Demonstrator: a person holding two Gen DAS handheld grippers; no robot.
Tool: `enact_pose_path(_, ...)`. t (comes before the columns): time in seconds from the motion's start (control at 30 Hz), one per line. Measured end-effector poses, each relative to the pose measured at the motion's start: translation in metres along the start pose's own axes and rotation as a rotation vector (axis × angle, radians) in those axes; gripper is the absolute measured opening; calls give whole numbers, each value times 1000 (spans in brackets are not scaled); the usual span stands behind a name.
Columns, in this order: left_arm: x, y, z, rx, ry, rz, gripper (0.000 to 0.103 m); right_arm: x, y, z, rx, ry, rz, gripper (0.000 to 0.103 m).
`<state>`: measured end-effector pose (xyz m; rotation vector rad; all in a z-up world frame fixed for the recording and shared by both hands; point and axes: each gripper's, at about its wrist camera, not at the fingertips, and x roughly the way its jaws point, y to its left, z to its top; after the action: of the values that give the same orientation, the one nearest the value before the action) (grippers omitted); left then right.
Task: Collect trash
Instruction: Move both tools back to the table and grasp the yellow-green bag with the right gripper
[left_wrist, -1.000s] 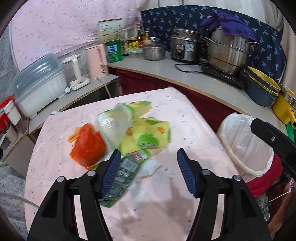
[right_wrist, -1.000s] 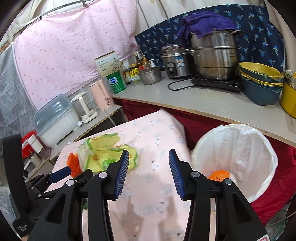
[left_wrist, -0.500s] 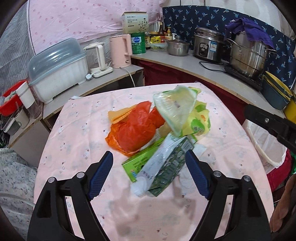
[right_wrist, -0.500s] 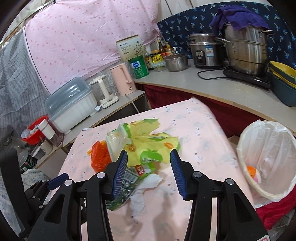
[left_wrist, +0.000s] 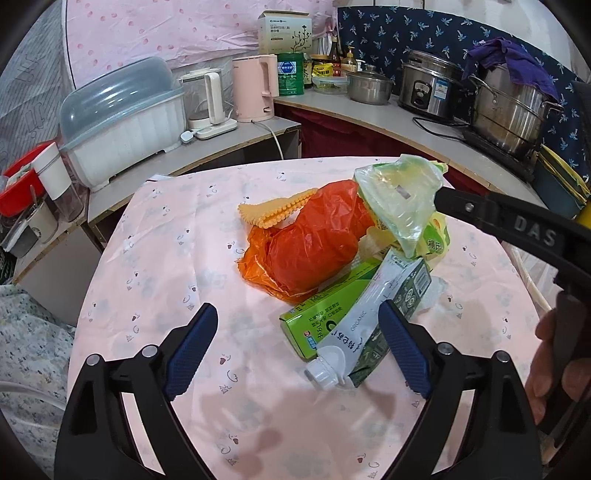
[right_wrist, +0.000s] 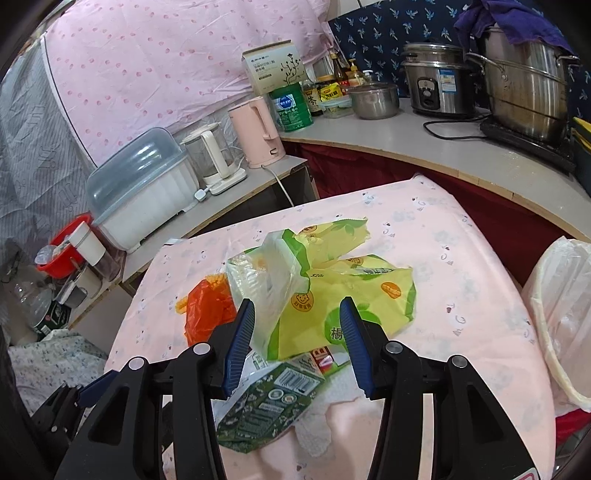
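Observation:
A pile of trash lies on the pink-clothed table (left_wrist: 155, 258): an orange plastic bag (left_wrist: 314, 240), a clear bag (left_wrist: 402, 192), a yellow-green wrapper (right_wrist: 354, 288), a green carton (left_wrist: 325, 314) and a dark green pouch with a white cap (left_wrist: 369, 332). My left gripper (left_wrist: 297, 343) is open and empty, low over the table, its right finger beside the pouch. My right gripper (right_wrist: 297, 343) is open and empty, just above the yellow-green wrapper and the pouch (right_wrist: 258, 402). A white-lined trash bin (right_wrist: 561, 314) stands right of the table.
A counter runs behind the table with a white dish box (left_wrist: 122, 125), two kettles (left_wrist: 255, 88), a rice cooker (left_wrist: 428, 88) and a steel pot (left_wrist: 509, 107). A crumpled white tissue (right_wrist: 332, 402) lies under the pouch. The right gripper's body (left_wrist: 517, 229) crosses the left wrist view.
Both grippers have swung left from the bin toward the trash pile and come closer to it. The left gripper has moved around to the pile's near left side. Both stay open.

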<state>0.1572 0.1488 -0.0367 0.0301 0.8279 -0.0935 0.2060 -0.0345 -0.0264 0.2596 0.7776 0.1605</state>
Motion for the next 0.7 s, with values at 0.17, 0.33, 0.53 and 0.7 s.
enact_pose_path(0.17, 12, -1, -1, 14, 18, -25, 85, 21, -1, 4, 14, 27, -6, 44)
enact_pose_path(0.33, 20, -11, -1, 44, 28, -60, 85, 29, -1, 4, -3, 39, 0, 8)
enact_pose_path(0.53, 31, -30, 0, 84, 39, -98, 84, 11, -14, 5, 11, -3, -3, 4)
enact_pose_path(0.7, 43, -46, 1, 115, 51, -121, 84, -6, -30, 7, 27, -28, -11, 4)
